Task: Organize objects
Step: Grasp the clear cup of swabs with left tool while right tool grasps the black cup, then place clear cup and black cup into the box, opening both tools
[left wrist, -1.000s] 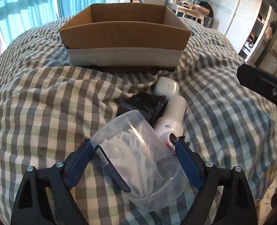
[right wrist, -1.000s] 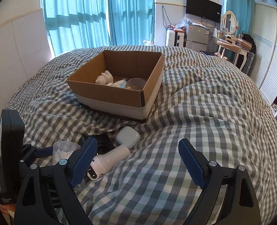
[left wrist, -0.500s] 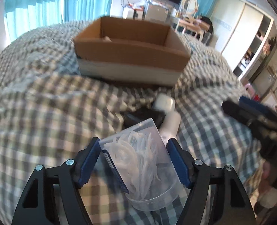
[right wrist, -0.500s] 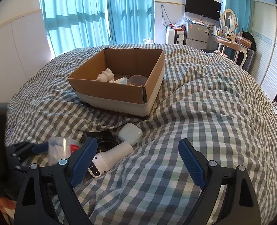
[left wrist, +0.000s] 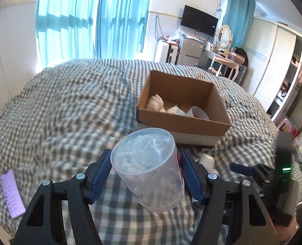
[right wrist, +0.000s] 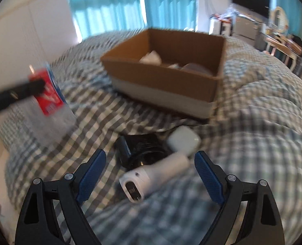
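Note:
My left gripper [left wrist: 145, 171] is shut on a clear plastic tub of white floss picks [left wrist: 148, 167] and holds it in the air above the bed, short of the open cardboard box [left wrist: 183, 122]. The tub with its red label also shows at the left of the right wrist view [right wrist: 48, 100]. The box [right wrist: 163, 85] holds several white items and a bowl. My right gripper [right wrist: 149, 171] is open, with its fingers either side of a white cylindrical device [right wrist: 153, 175] on the checked duvet. A white earbud case [right wrist: 183, 139] and a black object [right wrist: 138, 151] lie just beyond it.
A purple card [left wrist: 11, 194] lies on the duvet [left wrist: 69, 106] at the left edge. Curtains, a wardrobe, a dressing table and a TV stand beyond the bed. The right gripper's body [left wrist: 273, 173] shows at the right of the left wrist view.
My left gripper has shut on the tub and lifted it off the bed, turning left. My right gripper has moved forward and down over the white device.

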Motion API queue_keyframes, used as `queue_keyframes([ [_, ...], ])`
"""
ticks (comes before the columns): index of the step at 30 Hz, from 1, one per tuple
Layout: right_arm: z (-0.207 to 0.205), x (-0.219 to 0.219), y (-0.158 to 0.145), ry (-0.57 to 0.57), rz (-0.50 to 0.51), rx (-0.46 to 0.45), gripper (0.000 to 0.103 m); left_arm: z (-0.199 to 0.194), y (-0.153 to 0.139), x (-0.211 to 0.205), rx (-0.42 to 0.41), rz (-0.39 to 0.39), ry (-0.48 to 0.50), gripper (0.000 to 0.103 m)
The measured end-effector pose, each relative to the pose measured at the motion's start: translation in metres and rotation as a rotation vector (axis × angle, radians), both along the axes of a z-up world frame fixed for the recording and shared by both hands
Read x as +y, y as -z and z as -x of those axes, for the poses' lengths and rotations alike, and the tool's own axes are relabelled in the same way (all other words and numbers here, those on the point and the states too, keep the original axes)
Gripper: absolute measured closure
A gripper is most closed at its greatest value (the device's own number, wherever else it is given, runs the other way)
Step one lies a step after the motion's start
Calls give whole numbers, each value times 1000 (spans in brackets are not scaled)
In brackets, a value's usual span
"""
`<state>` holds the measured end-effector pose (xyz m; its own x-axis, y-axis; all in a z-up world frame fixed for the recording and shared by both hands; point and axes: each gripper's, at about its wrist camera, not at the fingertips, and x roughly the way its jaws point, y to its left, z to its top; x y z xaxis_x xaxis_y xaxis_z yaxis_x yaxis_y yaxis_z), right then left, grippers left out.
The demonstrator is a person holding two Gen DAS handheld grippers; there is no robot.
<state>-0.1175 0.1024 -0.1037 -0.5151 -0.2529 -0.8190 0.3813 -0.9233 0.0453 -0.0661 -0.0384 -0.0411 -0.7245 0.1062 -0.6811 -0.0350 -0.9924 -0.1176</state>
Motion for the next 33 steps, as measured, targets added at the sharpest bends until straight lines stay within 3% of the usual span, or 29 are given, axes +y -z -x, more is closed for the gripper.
queue_keyframes([
  [5,18,-23,32,-39,-57,-66,15,9,11,-1,-9,42,7,34],
  [8,21,-29,42,-54,-77,-85,23,15,27,-1,-26,55,14,34],
  [10,21,-28,43,-37,-83,-81,31,17,34,0,-20,60,21,34],
  [15,15,-13,32,-2,-13,-59,32,28,60,8,-82,11,91,34],
  [18,9,-2,20,15,13,-28,32,30,73,16,-105,37,113,40],
  [25,-2,17,-21,50,39,91,32,26,54,21,-68,73,94,41],
  [33,8,29,-91,44,71,229,32,46,-7,21,41,39,128,41],
])
